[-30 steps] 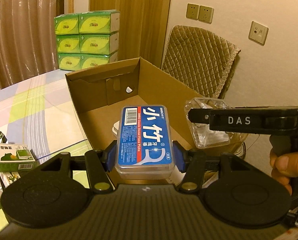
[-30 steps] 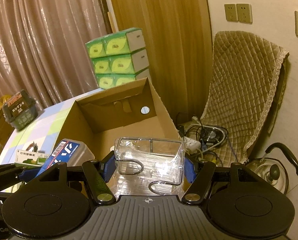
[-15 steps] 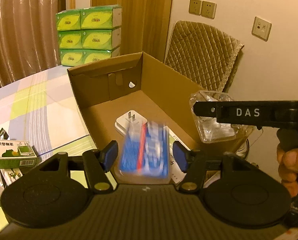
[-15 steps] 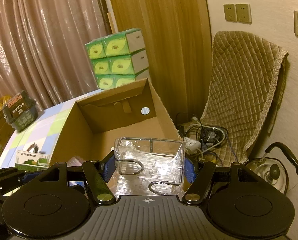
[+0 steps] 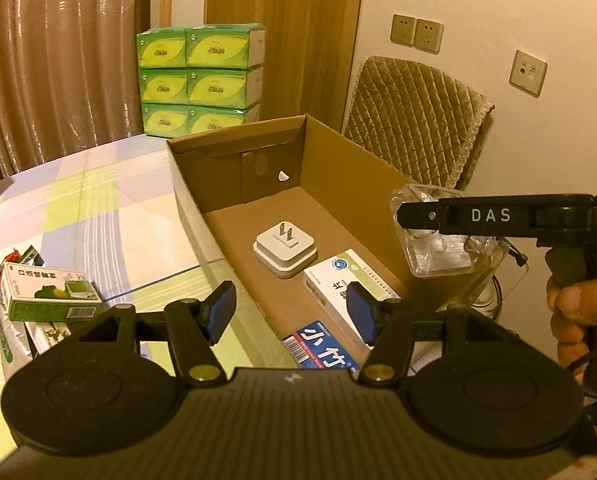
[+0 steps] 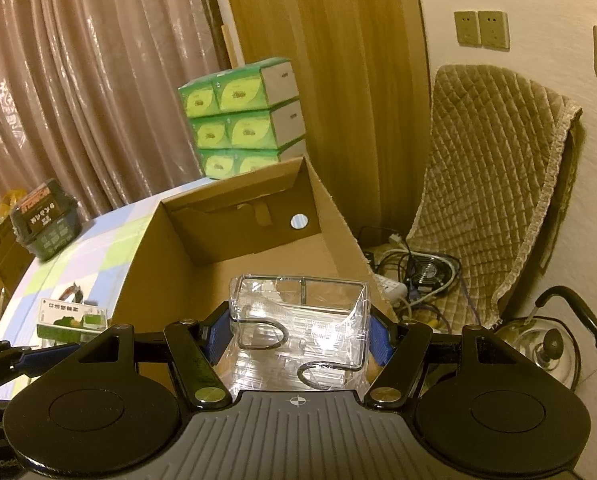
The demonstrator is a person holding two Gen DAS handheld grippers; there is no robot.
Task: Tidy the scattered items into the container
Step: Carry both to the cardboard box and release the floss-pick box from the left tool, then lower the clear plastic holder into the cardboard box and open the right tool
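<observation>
Inside the open cardboard box (image 5: 338, 168) on the table (image 5: 98, 200) lie three items: a white plug adapter (image 5: 284, 250) with two metal prongs pointing up, a white carton (image 5: 338, 280) with blue Chinese print, and a blue-labelled floss pick case (image 5: 318, 344) bearing large white Chinese characters and a barcode, at the near end of the box floor. The left hand-held gripper (image 5: 290, 312) hovers over that near end, its blue-padded fingers spread wide with nothing between them. The right hand-held gripper (image 6: 298, 334) is clamped on a clear plastic container (image 6: 302, 320), pads pressing its two sides; it hangs above the box's right wall. In the left wrist view this tool's black finger shows the white letters "DAS" (image 5: 490, 215), and a person's hand (image 5: 578, 312) grips its handle. On the table left of the box sits a green and white carton (image 5: 46, 292) with Chinese text, resting on other packets too cluttered to count. A dark basket (image 6: 44, 222) with a red label stands farther back on the table. Behind the box rises a stack of green tissue packs (image 5: 198, 80), six faces visible in three rows of two. A quilted chair cover (image 6: 494, 184), a kettle (image 6: 554, 344) and tangled cables (image 6: 410, 268) sit beside the wall. Three wall sockets (image 5: 416, 34) are visible.
</observation>
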